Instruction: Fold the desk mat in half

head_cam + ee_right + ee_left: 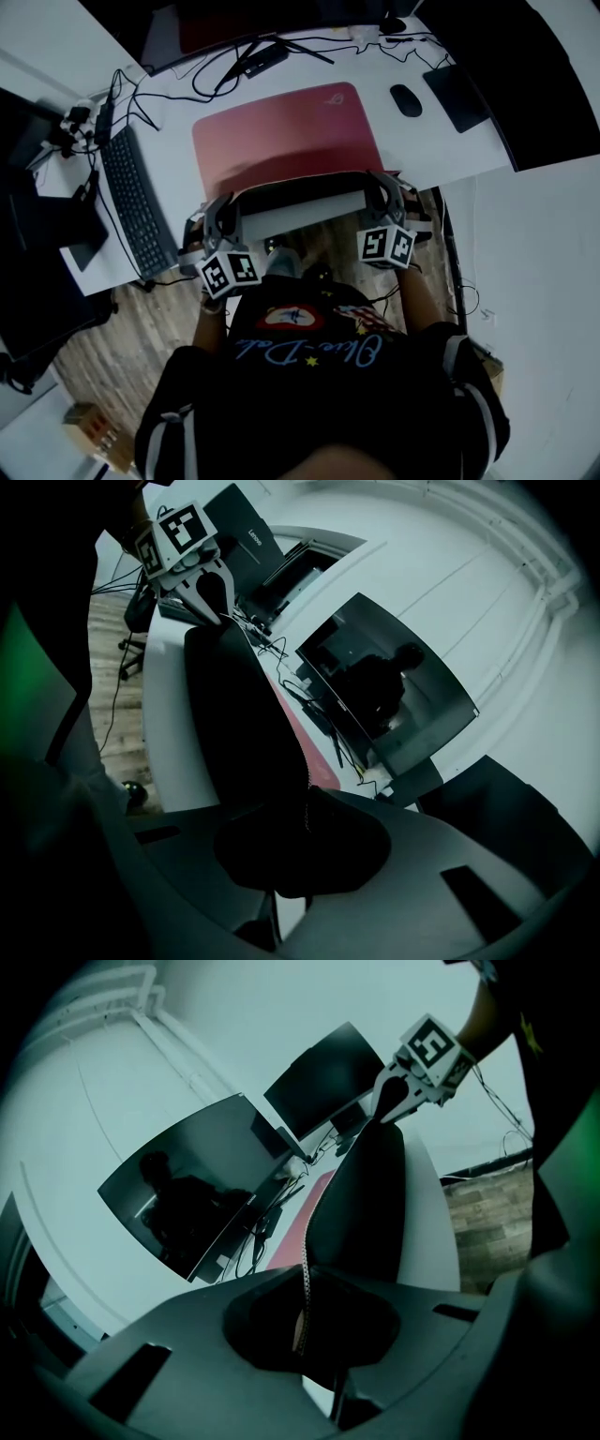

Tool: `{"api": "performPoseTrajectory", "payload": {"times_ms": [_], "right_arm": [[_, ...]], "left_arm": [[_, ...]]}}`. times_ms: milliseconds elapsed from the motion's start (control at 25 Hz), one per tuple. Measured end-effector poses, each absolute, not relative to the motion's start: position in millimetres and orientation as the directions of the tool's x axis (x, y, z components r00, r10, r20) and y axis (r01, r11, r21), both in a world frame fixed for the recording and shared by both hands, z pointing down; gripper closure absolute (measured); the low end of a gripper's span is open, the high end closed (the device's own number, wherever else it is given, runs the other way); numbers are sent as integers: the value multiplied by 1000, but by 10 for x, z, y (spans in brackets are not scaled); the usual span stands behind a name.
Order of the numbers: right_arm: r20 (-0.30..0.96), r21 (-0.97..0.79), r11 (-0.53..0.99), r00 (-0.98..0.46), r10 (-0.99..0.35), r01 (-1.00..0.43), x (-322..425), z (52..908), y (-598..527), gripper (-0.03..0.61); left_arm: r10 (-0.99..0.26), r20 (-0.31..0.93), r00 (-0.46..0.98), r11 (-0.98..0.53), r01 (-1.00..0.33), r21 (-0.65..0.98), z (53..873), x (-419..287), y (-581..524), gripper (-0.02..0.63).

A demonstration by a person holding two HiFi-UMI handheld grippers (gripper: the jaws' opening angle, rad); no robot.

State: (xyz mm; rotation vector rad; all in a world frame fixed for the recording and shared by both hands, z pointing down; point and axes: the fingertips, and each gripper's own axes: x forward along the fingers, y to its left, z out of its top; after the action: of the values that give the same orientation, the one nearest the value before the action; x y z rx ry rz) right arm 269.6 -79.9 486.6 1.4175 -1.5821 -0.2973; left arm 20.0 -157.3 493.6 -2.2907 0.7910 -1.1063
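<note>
While both your grippers hang over the near edge of the white desk [441, 150], the desk spreads out beyond them, with dark monitors [187, 1194] standing at its far side, well ahead of the jaws. The red desk mat [281, 131] lies on the desk straight ahead of and between your two grippers. Its far part is flat on the surface, and its near edge is raised off the desk and held up between the grippers, so that the black underside [361, 1204] faces you. The black keyboard [136, 202] lies to the outer side of your left gripper [220, 211], apart from the mat and turned at an angle to the mat's edge. That left gripper is clenched on the mat's near left corner, and in its own view the thin stitched rim of the mat runs straight down into the closed jaws [302, 1312]. Your right gripper [384, 187] is likewise clamped on the near right corner, with the dark sheet rising out of its pinched jaws [305, 822] and reaching across to the other gripper. The black mouse [405, 99] sits farther ahead of the right gripper, just off the mat's right side.
</note>
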Motion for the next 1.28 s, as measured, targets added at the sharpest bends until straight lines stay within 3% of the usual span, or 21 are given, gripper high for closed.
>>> {"api": "performPoseTrajectory", "payload": {"times_ms": [640,1280], "right_arm": [[456,756,239,228,-860,-609,2872,4721,-1686,566],[535,699,419,35,-844,-579,3028,4986,-2826,566]], "left_arm": [[-598,563,571,-782,-263,-564,5021,375,-2387,595],[-662,661,353,-748,-370,-552,5309,512,-3272,595]]}}
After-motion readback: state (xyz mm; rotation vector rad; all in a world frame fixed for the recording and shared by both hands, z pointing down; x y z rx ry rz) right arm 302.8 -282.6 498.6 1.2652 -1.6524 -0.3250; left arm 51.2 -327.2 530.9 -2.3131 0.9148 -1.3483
